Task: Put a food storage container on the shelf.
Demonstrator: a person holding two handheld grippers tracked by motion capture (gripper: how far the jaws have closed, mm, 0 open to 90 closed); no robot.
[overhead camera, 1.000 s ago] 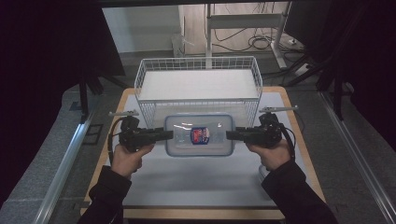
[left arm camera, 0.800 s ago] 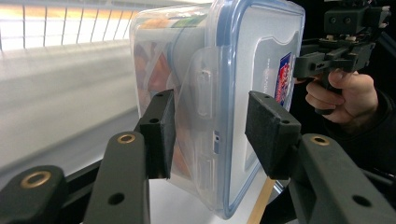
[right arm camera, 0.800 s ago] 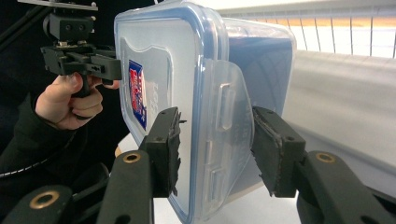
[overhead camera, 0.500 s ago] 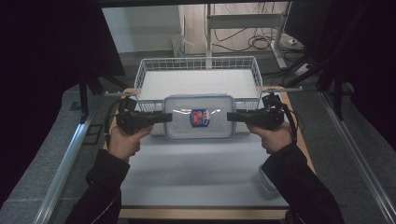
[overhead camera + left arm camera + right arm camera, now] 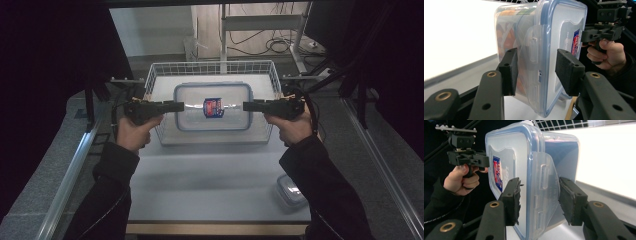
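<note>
High view has the clear lidded container lifted level over the white wire basket, between both grippers. Left gripper has its jaws part-open, pads clamped on the container's left end across lid and base; the right gripper grips the right end likewise. A second small container lies on the table by the right sleeve.

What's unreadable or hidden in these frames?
- Label on the box: print too small, high view.
- Box contents: blurred through the wall, left gripper view.
- Small tub: partly behind the right sleeve, high view.
- Basket floor: covered by the box, washed out.
</note>
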